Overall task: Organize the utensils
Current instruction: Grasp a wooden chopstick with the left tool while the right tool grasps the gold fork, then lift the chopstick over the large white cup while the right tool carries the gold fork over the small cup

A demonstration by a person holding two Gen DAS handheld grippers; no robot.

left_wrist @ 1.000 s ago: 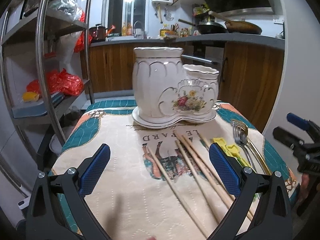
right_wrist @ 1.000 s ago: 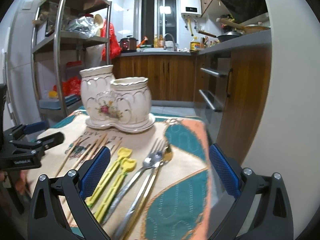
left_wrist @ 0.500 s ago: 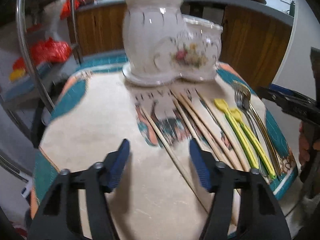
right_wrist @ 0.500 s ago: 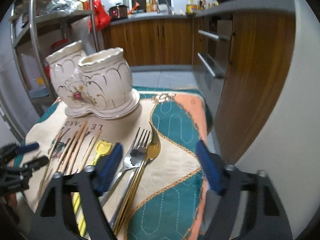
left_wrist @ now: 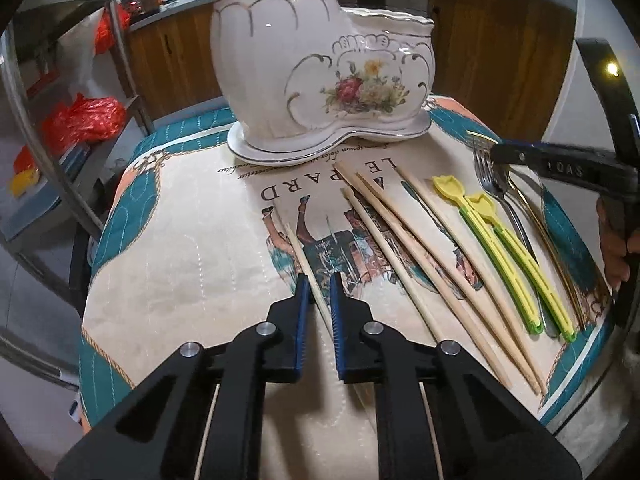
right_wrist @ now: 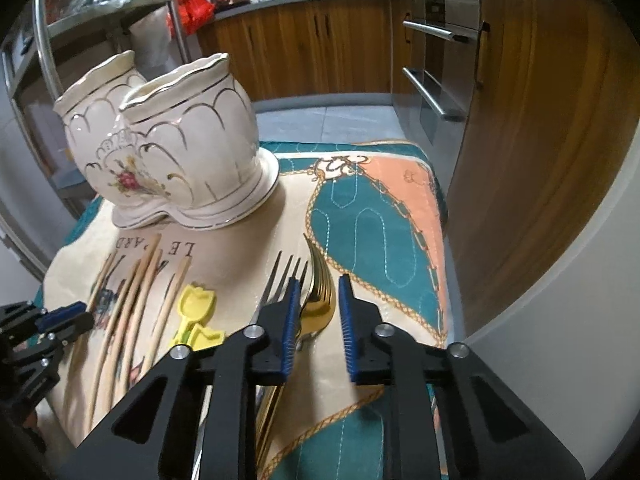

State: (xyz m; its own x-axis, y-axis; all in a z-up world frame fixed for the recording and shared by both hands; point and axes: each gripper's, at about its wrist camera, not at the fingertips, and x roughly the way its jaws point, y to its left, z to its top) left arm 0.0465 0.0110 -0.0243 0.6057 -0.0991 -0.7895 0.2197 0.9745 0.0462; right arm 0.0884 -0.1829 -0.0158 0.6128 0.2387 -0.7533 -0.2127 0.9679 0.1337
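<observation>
A white ceramic two-cup holder [left_wrist: 320, 80] [right_wrist: 180, 140] with a flower print stands at the back of the table. Several wooden chopsticks lie in front of it. My left gripper [left_wrist: 318, 278] straddles the leftmost chopstick [left_wrist: 298, 248]. Its jaws are closing, with a thin gap still on each side of the stick. Right of the chopsticks lie two yellow-green utensils [left_wrist: 500, 240] [right_wrist: 198, 304], a silver fork [right_wrist: 280, 276] and a gold utensil [right_wrist: 318, 300]. My right gripper [right_wrist: 319, 280] [left_wrist: 520, 156] is closing around the gold utensil's head, its pads not pressing on it.
A patterned cloth [left_wrist: 180, 240] covers the small table, and its right edge drops off near wooden cabinets [right_wrist: 520, 120]. A metal shelf rack [left_wrist: 60, 120] with red bags stands to the left. A hand [left_wrist: 612, 248] holds the right gripper at the table's right side.
Both grippers tipped downward and came closer to the table. Their jaws went from wide open to narrow, the left around the leftmost chopstick, the right around the gold utensil's head.
</observation>
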